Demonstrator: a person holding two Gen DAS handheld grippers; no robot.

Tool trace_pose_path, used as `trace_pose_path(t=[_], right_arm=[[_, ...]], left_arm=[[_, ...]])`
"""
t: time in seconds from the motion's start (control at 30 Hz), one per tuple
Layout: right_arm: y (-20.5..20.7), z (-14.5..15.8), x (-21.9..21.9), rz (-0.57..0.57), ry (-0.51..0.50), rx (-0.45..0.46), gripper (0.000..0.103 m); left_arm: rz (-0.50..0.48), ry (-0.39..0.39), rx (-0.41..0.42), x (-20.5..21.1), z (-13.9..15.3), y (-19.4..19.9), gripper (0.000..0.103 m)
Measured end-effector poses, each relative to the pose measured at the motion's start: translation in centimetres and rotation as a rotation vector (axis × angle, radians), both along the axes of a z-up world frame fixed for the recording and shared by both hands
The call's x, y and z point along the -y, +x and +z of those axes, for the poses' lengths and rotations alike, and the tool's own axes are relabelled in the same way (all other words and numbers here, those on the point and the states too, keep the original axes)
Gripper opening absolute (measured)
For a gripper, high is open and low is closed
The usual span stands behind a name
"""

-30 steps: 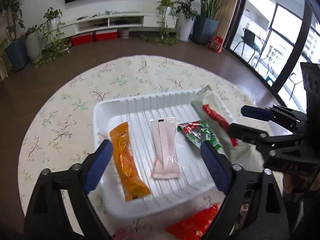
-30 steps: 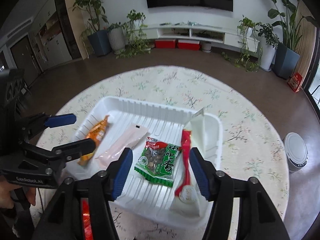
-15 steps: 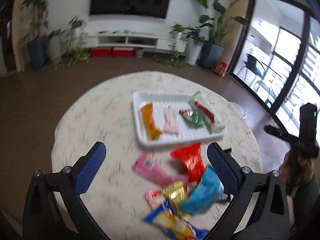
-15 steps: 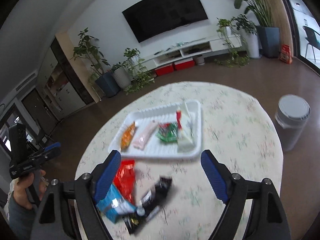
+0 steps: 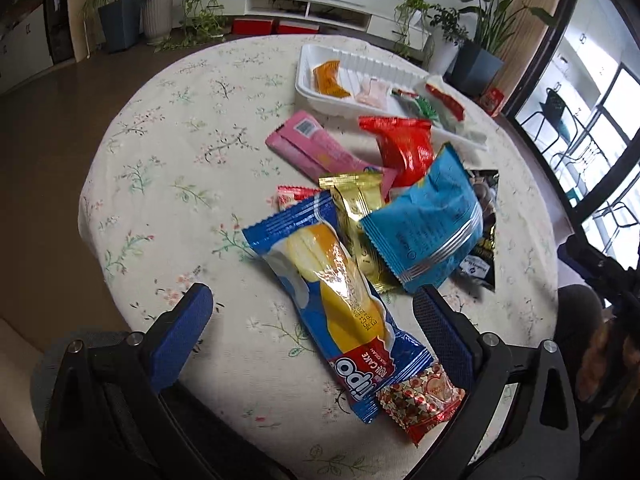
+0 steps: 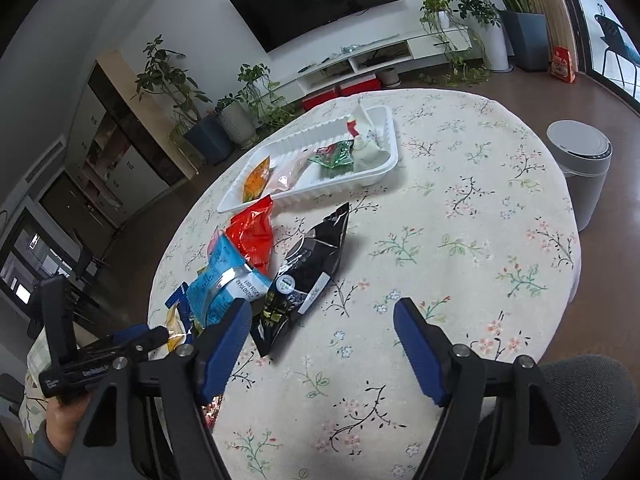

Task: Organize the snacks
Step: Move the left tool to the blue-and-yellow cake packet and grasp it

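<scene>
Roll cake packet (image 5: 336,300), lengthwise between spread left tongs (image 5: 312,332)

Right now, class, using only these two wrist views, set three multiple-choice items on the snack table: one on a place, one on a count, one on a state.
1. Where does the black packet lie?
A. in the tray
B. on the tablecloth, outside the tray
C. on the floor

2. How many snacks lie in the white tray?
A. two
B. four
C. seven

3. What state is the left claw in?
A. open, holding nothing
B. shut on the blue roll cake packet
C. shut on the tray rim

Answers:
1 B: the right wrist view shows it on the flowered cloth, nearer than the tray.
2 B: an orange, a pink, a green and a white-and-red packet lie side by side.
3 A: its blue pads stand wide apart on either side of the roll cake packet, with gaps between.
</scene>
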State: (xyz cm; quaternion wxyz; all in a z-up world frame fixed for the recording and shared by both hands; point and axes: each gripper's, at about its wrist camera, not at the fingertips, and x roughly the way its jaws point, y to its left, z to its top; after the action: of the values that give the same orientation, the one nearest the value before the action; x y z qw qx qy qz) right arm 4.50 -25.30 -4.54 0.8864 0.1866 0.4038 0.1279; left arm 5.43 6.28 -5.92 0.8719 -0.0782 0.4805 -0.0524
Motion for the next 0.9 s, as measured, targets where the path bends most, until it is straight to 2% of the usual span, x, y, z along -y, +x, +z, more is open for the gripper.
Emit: trace_pose_path(t=[0.1,0.13,0.17,0.23,0.4,0.57,0.67,0.8,0.87,0.9], right_arm=[[0.0,-0.2,-0.3,0.011,-0.002,0.001,0.077],[-0.1,-0.3,-0.3,0.015,-0.003,0.000,0.076],[-0.1,-0.4,-0.4,0.018,-0.003,0.000,0.076],[-0.1,-0.6,-0.5,0.022,-0.004,-0.001,0.076],[-0.1,-0.9,-0.5,0.024,-0.006,-0.006,0.076],[-0.1,-0.9,-1.0,0.029,-0.045,-0.002,0.076],[-0.2,-0.7,-1.6,0.037,-0.078,0.007,0.076],[-0.2,-0.7,-2.3,0.054,-0.108,0.014,0.076],[-0.2,-0.8,-2.5,0.056,-0.121,0.008,0.076],[-0.1,-0.9,-2.6,0.053,-0.130,0.001,0.076]], left_arm=[[-0.005,-0.002,-0.019,0.8,-0.9,0.7,0.094],[-0.007,-0.010,-0.026,0.9,-1.2,0.8,0.089],[-0.011,-0.026,-0.035,0.9,-1.4,0.9,0.077],[-0.018,-0.041,-0.053,0.9,-2.0,1.2,0.063],[-0.037,-0.040,-0.059,0.8,-2.3,1.8,0.060],[-0.096,0.047,-0.075,1.3,-2.3,2.4,0.060],[-0.104,0.070,-0.075,1.4,-2.3,2.5,0.059],[-0.134,0.073,-0.067,1.0,-2.2,2.6,0.044],[-0.145,0.074,-0.071,0.4,-2.2,2.6,0.033],[-0.147,0.082,-0.073,0.2,-2.2,2.5,0.033]])
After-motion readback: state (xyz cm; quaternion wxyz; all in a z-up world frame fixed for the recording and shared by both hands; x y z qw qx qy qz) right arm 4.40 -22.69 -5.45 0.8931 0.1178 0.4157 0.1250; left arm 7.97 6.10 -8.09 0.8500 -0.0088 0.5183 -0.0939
